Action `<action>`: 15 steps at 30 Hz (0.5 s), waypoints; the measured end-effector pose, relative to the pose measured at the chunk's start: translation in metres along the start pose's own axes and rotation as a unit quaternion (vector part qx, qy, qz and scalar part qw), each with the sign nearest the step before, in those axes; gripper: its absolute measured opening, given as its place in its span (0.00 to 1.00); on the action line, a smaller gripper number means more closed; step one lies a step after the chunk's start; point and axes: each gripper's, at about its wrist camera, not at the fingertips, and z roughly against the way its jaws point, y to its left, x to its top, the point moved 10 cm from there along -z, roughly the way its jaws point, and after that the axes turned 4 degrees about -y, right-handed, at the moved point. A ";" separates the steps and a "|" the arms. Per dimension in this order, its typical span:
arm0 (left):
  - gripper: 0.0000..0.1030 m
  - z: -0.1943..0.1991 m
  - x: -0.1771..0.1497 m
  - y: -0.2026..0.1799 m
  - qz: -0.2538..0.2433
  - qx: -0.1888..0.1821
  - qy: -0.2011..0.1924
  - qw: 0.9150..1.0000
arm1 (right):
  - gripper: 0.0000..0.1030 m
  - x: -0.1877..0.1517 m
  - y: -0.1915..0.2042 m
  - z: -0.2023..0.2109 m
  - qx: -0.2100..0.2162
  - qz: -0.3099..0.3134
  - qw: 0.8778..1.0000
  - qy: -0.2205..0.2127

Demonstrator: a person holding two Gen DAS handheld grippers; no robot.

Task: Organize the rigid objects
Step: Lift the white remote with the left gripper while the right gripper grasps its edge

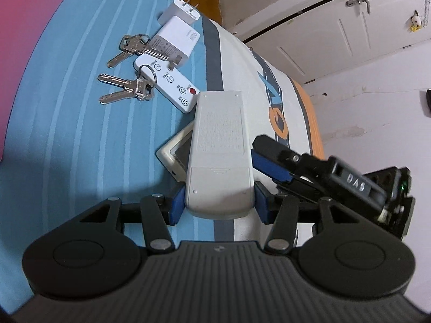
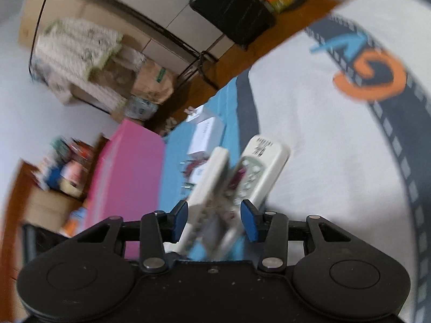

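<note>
Left wrist view: the left claw (image 1: 219,204) pinches the near end of a grey-white remote (image 1: 219,145), which is turned back side up and points straight ahead from the blue pads (image 1: 176,206). Under the remote and a little to the claw's left lies a second remote (image 1: 175,152) with a small screen, partly covered by the first. Further ahead and left, a small white remote with a red button (image 1: 167,83) rests on the blue striped bedsheet (image 1: 67,134). Two bunches of keys lie left of it: one (image 1: 126,90) whose ring lies on the small remote, another (image 1: 129,48) beyond it. Two white chargers sit farthest ahead, the nearer one (image 1: 175,41) just beside the far one (image 1: 179,10) with its prongs up. To the claw's right the right claw (image 1: 272,158) hangs above the white part of the sheet, near the held remote's side; I cannot tell from here how its fingers stand.

Right wrist view: the picture is blurred. The right claw (image 2: 214,219) is spread, its blue pads (image 2: 249,224) apart with nothing pressed between them. Just ahead, two remotes show tilted: one edge-on (image 2: 208,185) and one button side up (image 2: 258,172). A pink box (image 2: 126,183) stands to the claw's left.
</note>
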 end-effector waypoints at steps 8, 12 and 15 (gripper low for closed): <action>0.49 0.003 -0.008 -0.006 -0.058 0.038 0.001 0.998 | 0.29 -0.022 0.017 -0.029 0.016 -0.007 0.999 0.043; 0.49 0.007 -0.014 -0.009 -0.100 0.075 0.014 0.992 | 0.24 -0.028 0.036 -0.029 0.012 0.043 0.998 0.035; 0.50 0.015 -0.014 -0.014 -0.118 0.077 0.017 0.990 | 0.24 -0.028 0.056 -0.023 0.012 0.087 0.996 0.030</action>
